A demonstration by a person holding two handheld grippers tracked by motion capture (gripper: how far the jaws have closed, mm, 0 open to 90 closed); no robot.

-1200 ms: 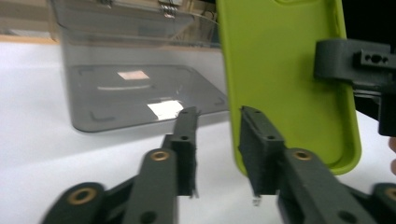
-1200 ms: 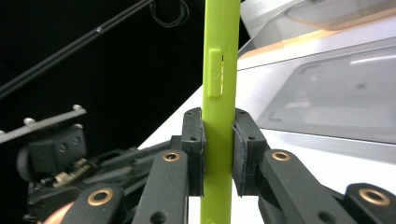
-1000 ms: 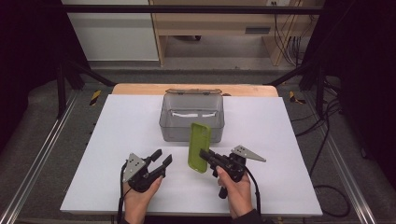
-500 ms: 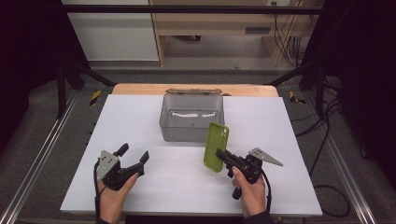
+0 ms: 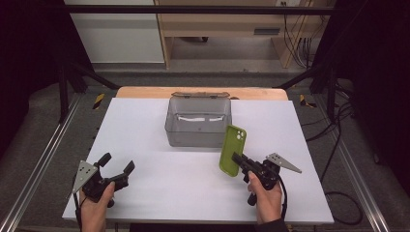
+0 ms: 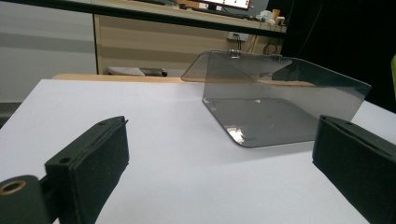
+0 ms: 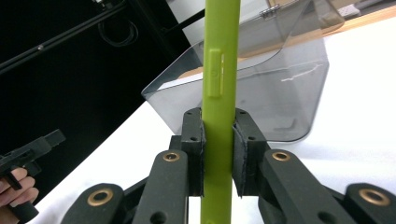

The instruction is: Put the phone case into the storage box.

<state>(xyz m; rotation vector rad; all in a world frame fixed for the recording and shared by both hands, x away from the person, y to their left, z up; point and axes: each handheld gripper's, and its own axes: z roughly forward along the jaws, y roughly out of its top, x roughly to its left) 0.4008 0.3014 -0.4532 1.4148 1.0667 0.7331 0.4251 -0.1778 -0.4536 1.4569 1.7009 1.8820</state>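
A slim, stiff lime-green phone case [image 5: 232, 150] – light, smooth-sided – is pinched edgewise at its lower end by the right gripper [image 5: 238, 160], centre-right of the high view, before the clear grey plastic box [image 5: 198, 122]. The left gripper [image 5: 116, 168], lower left, has just been opening – nothing is held.

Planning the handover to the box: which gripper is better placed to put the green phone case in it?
Right. The right gripper clamps the green phone case beside the grey box; the left gripper is open, empty and farther off.

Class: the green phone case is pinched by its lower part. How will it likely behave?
The phone case stands straight above the right gripper, so it is probably fairly stiff and light. Its smooth sides may slip between the pads.
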